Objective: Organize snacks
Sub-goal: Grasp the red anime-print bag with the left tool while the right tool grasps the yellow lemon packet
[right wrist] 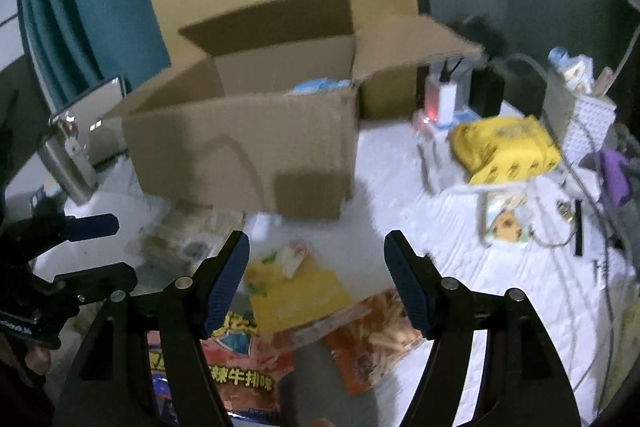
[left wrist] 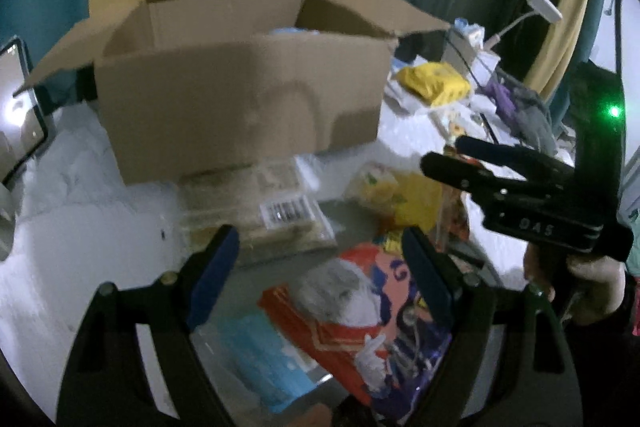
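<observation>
- The left gripper (left wrist: 320, 267) hangs with its jaws spread and nothing between them, over the snack packets below it; its blue pads (left wrist: 214, 269) touch nothing.
- The right gripper (right wrist: 316, 279) is likewise released, jaws apart and empty, above a yellow packet (right wrist: 296, 287).
- In the left wrist view the right gripper (left wrist: 472, 163) shows at the right side, held by a hand (left wrist: 592, 287).
- An open box (left wrist: 240, 99) stands on the white cloth (left wrist: 80, 187) toward the table's far side, all four flaps up or out; something pale blue (right wrist: 320, 85) lies inside, too blurred to name.
- The snacks lie in a loose heap on the near side of the box: a clear packet (left wrist: 260, 211) with a barcode label just beside the box's front wall, the yellow packet to its right, a red packet (left wrist: 344, 307) with a cartoon figure nearest the left gripper, and an orange packet (right wrist: 376, 335) showing fries under the yellow packet's corner.
- A pale blue packet (left wrist: 256, 359) lies at the near edge, partly under the red packet.
- A yellow bag (right wrist: 504, 147) rests well apart on clutter toward the right edge, near a white basket (right wrist: 580, 123) and cables.
- A tablet (right wrist: 88, 115) leans upright at the left edge.
</observation>
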The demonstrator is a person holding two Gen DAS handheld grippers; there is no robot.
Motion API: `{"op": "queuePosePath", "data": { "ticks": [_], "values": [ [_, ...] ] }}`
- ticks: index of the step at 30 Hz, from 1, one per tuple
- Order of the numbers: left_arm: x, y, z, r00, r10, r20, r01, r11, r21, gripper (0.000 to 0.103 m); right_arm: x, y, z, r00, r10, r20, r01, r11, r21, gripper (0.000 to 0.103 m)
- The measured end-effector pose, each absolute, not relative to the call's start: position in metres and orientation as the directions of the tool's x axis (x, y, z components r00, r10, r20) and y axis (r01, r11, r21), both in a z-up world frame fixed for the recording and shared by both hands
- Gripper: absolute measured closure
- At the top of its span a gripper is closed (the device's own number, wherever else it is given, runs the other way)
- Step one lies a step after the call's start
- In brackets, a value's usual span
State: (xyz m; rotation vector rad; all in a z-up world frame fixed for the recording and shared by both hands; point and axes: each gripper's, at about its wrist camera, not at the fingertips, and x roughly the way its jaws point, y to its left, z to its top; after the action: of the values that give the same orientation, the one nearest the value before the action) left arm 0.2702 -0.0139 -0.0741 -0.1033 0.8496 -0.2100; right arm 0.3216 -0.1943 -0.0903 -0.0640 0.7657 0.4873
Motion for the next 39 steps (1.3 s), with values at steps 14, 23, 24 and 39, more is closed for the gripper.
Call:
{"op": "queuePosePath", "data": {
  "ticks": [14, 23, 24, 39],
  "values": [
    [0.271, -0.039, -0.095, 0.565, -0.248, -0.787, 0.206, 0.966, -0.156, 0.018, 0.332, -0.175, -0.133, 0.497, 0.413, -0.763, -0.53, 0.841, 0.11, 0.029],
    [0.268, -0.051, -0.098, 0.508, -0.31, -0.804, 0.294, 0.939, -0.176, 0.012, 0.326, -0.188, -0.127, 0.484, 0.458, -0.746, -0.552, 0.821, 0.147, 0.042],
    [0.266, -0.055, -0.098, 0.5, -0.319, -0.805, 0.313, 0.933, -0.176, 0.012, 0.324, -0.192, -0.124, 0.493, 0.458, -0.739, -0.545, 0.825, 0.148, 0.042],
    [0.254, -0.106, -0.119, 0.447, -0.27, -0.853, 0.409, 0.909, -0.074, 0.009, 0.296, -0.261, -0.092, 0.61, 0.403, -0.682, -0.435, 0.89, 0.137, 0.042]
  ]
}}
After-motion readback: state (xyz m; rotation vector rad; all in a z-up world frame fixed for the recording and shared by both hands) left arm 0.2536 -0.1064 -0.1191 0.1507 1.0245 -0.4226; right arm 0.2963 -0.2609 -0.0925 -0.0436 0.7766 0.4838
